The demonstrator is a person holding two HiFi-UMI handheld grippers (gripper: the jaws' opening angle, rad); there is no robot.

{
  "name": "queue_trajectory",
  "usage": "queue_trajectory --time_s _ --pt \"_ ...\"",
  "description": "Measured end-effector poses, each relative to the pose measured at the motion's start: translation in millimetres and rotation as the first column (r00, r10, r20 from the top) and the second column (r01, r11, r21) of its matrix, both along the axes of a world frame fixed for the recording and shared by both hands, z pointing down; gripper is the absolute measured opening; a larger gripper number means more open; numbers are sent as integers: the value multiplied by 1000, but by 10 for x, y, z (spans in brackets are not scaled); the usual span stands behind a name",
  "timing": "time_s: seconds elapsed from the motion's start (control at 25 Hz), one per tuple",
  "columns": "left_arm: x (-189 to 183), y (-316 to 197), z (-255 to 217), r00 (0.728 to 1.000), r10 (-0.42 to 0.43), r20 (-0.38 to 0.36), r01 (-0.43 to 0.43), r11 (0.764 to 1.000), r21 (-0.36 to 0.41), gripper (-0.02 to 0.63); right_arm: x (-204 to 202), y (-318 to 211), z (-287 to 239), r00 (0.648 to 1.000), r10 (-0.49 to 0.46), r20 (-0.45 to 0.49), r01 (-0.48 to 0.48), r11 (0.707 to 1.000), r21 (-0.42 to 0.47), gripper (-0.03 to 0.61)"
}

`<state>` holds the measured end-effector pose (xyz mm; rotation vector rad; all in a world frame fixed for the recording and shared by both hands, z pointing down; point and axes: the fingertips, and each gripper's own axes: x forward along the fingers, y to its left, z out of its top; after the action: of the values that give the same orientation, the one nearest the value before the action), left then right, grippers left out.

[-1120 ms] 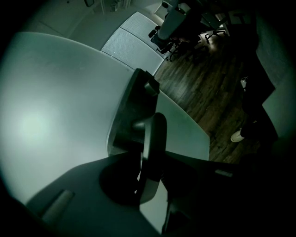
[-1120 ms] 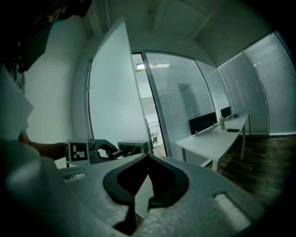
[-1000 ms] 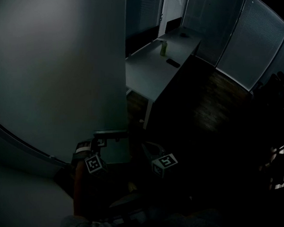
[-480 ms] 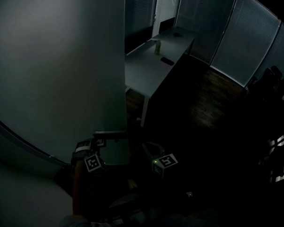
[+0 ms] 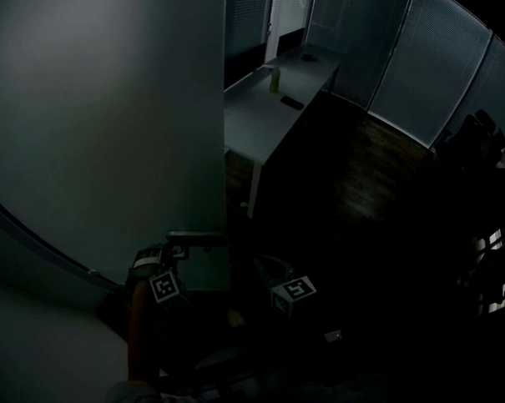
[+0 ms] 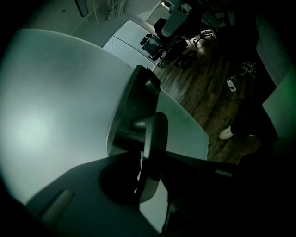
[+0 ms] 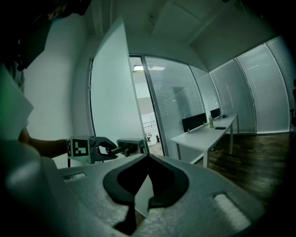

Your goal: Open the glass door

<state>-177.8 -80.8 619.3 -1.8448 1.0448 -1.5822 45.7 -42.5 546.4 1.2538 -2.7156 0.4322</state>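
Observation:
The frosted glass door (image 5: 107,119) fills the left of the head view, its free edge standing clear of the dark room beyond. My left gripper (image 5: 178,251) is shut on the door handle (image 5: 196,237) at that edge. In the left gripper view the dark lever handle (image 6: 152,152) runs between the jaws, out from its metal plate (image 6: 134,106). The right gripper view shows the left gripper (image 7: 111,149) clamped on the handle (image 7: 132,146). My right gripper (image 5: 264,267) hangs just right of the door edge, holding nothing, its fingertips (image 7: 148,157) together.
A long white desk (image 5: 257,113) with a bottle (image 5: 274,79) and a dark flat object (image 5: 292,103) stands beyond the door. Blind-covered glass walls (image 5: 431,72) close the room. Office chairs (image 6: 157,41) and a shoe (image 6: 226,133) show on the wood floor.
The desk and far wall have slid upward in the head view. Both grippers keep their places in the picture, and the left stays on the handle.

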Motion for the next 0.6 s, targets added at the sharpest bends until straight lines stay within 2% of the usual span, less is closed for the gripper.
queue_trajectory --time_s 0.6 --pt "-38 460 3 998 67 8 -67 998 18 103 20 475 1 999 39 7 -39 999 13 0"
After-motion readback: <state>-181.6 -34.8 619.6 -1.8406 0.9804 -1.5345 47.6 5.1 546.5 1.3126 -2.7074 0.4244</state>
